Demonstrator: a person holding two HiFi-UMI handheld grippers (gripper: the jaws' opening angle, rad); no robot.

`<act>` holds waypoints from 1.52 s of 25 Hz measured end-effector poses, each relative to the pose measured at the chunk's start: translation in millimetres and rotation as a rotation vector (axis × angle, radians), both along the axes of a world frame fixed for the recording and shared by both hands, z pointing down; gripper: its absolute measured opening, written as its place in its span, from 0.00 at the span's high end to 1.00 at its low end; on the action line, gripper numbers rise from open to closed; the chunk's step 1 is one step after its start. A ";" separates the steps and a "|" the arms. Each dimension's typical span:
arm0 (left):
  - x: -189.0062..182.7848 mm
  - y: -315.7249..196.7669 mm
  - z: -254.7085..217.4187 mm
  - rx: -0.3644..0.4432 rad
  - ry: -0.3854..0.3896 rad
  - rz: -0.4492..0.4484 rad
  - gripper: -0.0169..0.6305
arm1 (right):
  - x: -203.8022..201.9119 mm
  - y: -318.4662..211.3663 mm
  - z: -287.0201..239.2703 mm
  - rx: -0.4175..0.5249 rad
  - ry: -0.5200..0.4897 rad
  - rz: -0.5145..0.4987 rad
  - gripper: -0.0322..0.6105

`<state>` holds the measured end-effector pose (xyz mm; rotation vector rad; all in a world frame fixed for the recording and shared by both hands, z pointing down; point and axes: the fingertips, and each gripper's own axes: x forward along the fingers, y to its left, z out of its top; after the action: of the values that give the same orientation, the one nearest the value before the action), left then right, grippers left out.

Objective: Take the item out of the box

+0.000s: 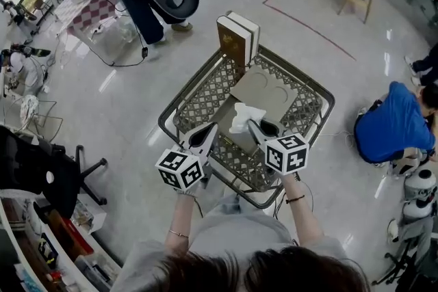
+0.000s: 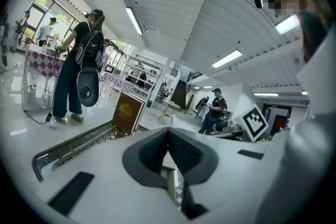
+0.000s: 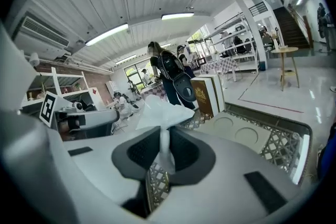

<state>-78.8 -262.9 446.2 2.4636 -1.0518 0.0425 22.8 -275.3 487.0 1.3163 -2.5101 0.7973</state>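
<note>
With my right gripper point(image 3: 162, 140) clamped on the white tissue point(image 1: 244, 117) at the head view's centre, I'd pull straight up slowly, keeping my left gripper point(image 2: 168, 134), jaws together, beside the box point(image 1: 232, 139)

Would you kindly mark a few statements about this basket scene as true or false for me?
1. The right gripper has its jaws closed on a crumpled white tissue. True.
2. The two brown hardcover books lie flat in the middle of the metal lattice basket. False: they stand upright at its far rim.
3. A beige cardboard insert with round recesses lies inside the basket. True.
4. The person in a blue top stands to the left of the basket. False: that person is low on the floor to its right.
</note>
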 end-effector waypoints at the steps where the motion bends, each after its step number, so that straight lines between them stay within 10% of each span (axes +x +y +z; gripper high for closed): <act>1: -0.2 2.1 -5.4 0.014 0.000 0.000 0.95 | 1.1 2.4 -6.0 0.019 -0.006 0.000 0.84; 18: 10.9 20.1 -81.9 0.212 -0.035 0.016 0.95 | 29.0 18.7 -112.0 0.335 -0.024 0.034 0.84; 38: -1.8 20.9 -120.1 0.324 -0.092 -0.026 0.95 | 55.4 26.7 -159.8 0.487 0.013 0.081 0.84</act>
<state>-80.6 -242.0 326.1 2.7584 -1.2110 -0.0258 78.2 -248.6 327.2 1.5592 -2.7606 0.1841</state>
